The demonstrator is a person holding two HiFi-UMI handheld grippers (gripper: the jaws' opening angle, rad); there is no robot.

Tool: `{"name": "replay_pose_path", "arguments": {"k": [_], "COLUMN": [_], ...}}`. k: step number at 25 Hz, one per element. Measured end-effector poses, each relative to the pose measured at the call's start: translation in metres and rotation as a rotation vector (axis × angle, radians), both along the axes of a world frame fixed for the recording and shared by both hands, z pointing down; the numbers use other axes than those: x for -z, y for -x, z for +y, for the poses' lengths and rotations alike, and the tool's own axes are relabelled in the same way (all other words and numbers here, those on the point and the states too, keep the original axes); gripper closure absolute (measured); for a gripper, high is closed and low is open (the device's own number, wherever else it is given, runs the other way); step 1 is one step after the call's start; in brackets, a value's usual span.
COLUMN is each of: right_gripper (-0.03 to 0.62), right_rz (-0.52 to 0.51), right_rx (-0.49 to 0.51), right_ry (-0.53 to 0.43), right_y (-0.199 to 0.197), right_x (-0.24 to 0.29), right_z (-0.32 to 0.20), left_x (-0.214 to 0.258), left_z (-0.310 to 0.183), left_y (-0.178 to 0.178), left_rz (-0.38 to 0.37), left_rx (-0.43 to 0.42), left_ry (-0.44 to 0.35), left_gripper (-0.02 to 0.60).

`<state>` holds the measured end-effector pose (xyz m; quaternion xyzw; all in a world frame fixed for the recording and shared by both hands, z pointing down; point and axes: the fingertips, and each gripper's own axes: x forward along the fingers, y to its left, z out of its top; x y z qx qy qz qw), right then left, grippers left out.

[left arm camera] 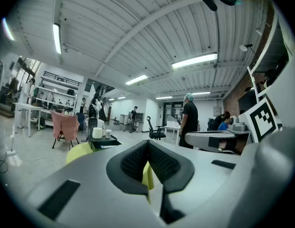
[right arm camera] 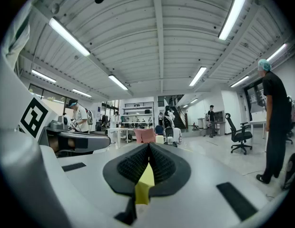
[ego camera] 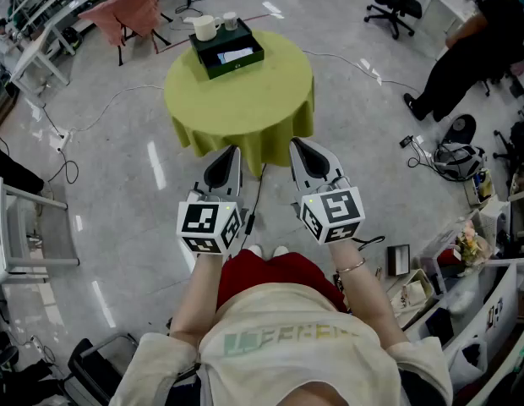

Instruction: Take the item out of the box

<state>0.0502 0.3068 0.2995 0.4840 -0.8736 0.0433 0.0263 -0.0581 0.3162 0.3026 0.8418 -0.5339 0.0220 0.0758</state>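
– Polished grey floor (ego camera: 144,167) of a wide workshop room, with a round table (ego camera: 245,112) under a yellow-green cloth standing in the open. What sits on the near side of the table?

– Both grippers, held side by side short of the table's near edge and pointing toward it. The left gripper (ego camera: 229,154) has its jaws pressed together with nothing between them; the left gripper view shows the dark pads (left arm camera: 133,163) meeting at the tip. The right gripper (ego camera: 297,147) is likewise closed and empty, and only a strip of the table's cloth shows past its jaws.

– And the box?

– A dark green box (ego camera: 234,65) rests at the table's far edge, well apart from both grippers. A pale item (ego camera: 237,55) lies inside it, untouched.

– Anything else on the table?

– A white mug (ego camera: 204,28) and a small cup (ego camera: 231,20) at the box's far end; on it or just behind it, I cannot tell.

– Beyond the table?

– A chair draped in pink (ego camera: 127,11) to the far left of the table, and a person in black (ego camera: 465,53) standing off to its right.
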Motion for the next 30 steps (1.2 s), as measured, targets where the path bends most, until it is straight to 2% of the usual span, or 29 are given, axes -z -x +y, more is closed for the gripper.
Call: {"name": "replay_pose_path", "arguments": {"k": [8,23,30], "right_gripper": [0.557,0.557,0.557], "right_rz": [-0.024,-0.067,-0.09], "right_rx": [0.068,0.049,0.034], "right_ry": [-0.004,-0.013,-0.025], "right_y": [-0.014,-0.05,-0.067], "right_x": [-0.002,-0.001,0.005], "right_z": [-0.008,-0.017,-0.038], "left_x": [-0.008,0.0,0.007], "left_z": [-0.015,-0.023,-0.047], "left_y": [-0.022,-0.028,-0.032], "left_rz": [-0.011,-0.017,-0.024], "left_rx": [-0.011,0.054,0.072], "left_ry": [0.009,-0.031,-0.057], "left_gripper": [0.562,0.563,0.562]}}
